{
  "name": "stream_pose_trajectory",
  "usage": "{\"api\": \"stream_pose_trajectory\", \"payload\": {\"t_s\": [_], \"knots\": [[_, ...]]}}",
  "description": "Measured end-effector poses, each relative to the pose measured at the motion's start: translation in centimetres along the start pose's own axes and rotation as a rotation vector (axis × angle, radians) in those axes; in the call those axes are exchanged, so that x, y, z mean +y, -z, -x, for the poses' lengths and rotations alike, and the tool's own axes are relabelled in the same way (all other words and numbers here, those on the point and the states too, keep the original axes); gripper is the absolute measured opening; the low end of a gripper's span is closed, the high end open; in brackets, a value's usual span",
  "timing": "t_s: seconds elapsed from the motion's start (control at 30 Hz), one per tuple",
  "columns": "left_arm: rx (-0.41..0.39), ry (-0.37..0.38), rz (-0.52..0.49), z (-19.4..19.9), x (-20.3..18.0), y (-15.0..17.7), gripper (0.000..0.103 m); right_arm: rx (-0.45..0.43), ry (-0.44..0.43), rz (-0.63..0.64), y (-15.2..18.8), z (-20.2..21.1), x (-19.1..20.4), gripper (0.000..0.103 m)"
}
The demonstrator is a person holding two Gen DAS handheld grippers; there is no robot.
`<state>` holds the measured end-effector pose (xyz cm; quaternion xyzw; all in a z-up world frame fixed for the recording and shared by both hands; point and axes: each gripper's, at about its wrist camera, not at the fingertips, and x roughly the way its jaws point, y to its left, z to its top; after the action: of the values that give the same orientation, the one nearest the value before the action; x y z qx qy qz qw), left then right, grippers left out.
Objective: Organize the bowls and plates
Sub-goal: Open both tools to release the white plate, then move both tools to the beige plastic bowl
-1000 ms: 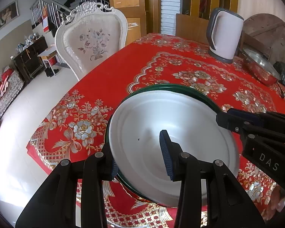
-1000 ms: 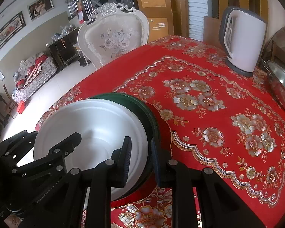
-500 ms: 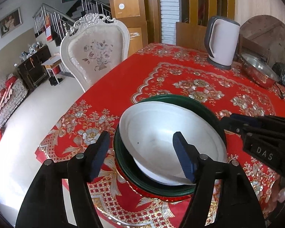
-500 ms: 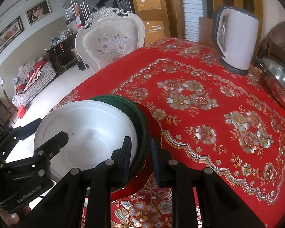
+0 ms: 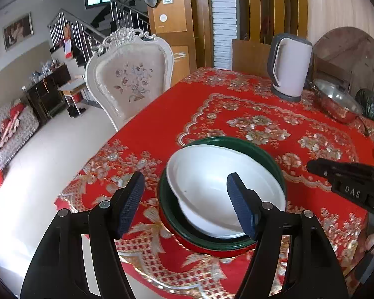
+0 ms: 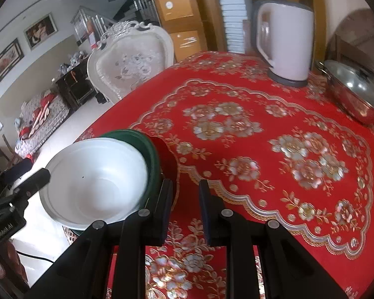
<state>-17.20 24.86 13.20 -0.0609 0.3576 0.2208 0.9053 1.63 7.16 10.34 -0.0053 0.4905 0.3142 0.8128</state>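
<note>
Item 1, your left gripper: its 2 blue-padded fingers stand spread wide with nothing between the pads. They hang above and in front of the near rim of the stack, touching none of it, which reads as a hold let go.

Item 2, your right gripper: its 2 fingers are drawn nearly together with only a narrow gap, and nothing is pinched in it. They sit just beside the right edge of the stack, over bare cloth.

Item 3, the white bowl: it rests nested in a green plate, which sits on a red plate showing only at the near edge. The bowl sits off-centre, toward the near left of the green rim. Largest underneath, smallest on top, so the stack stands steady near the table corner.

Item 4, the red floral tablecloth: it carries the stack at the near left, with a white kettle and a steel pot well apart at the far side.

Item 5, pose: both grippers tilt downward toward the table, left facing the stack squarely, right angled past it.
</note>
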Motion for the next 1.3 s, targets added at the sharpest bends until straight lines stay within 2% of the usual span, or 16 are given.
{"api": "stream_pose_trajectory", "payload": {"t_s": [0.17,0.3,0.43,0.5,0.53,0.57,0.7,0.87,1.03,1.13,1.3], "knots": [[-0.024,0.093,0.002,1.0,-2.1,-0.4,0.069,-0.021,0.023,-0.029,1.0,1.7,-2.3,0.021],[-0.018,0.18,-0.053,0.9,-6.4,-0.6,0.07,-0.042,0.075,-0.109,2.2,3.7,-6.4,0.021],[0.018,0.286,-0.151,-0.5,-13.8,-0.4,0.07,-0.039,0.153,-0.201,4.1,5.6,-11.4,0.021],[0.039,0.34,-0.195,-1.1,-17.5,-0.2,0.07,-0.041,0.197,-0.254,5.2,6.8,-14.2,0.028],[0.044,0.358,-0.21,-1.3,-18.8,-0.1,0.07,-0.044,0.219,-0.288,5.9,7.5,-15.8,0.038],[0.05,0.387,-0.235,-1.6,-21.0,-0.1,0.07,-0.048,0.238,-0.318,6.6,8.2,-17.2,0.04],[0.079,0.469,-0.318,-2.4,-28.7,-0.2,0.07,-0.072,0.323,-0.427,8.9,11.3,-22.7,0.041],[0.111,0.529,-0.398,-2.9,-37.0,-0.5,0.07,-0.115,0.405,-0.57,11.6,15.6,-29.3,0.041],[0.142,0.584,-0.436,-3.0,-44.4,-1.0,0.07,-0.154,0.437,-0.689,13.2,18.8,-34.1,0.041],[0.148,0.606,-0.44,-3.2,-47.6,-1.3,0.07,-0.181,0.455,-0.738,13.8,20.3,-36.5,0.041],[0.184,0.636,-0.45,-3.8,-52.7,-1.3,0.07,-0.23,0.456,-0.841,14.7,21.9,-40.3,0.047]]}}
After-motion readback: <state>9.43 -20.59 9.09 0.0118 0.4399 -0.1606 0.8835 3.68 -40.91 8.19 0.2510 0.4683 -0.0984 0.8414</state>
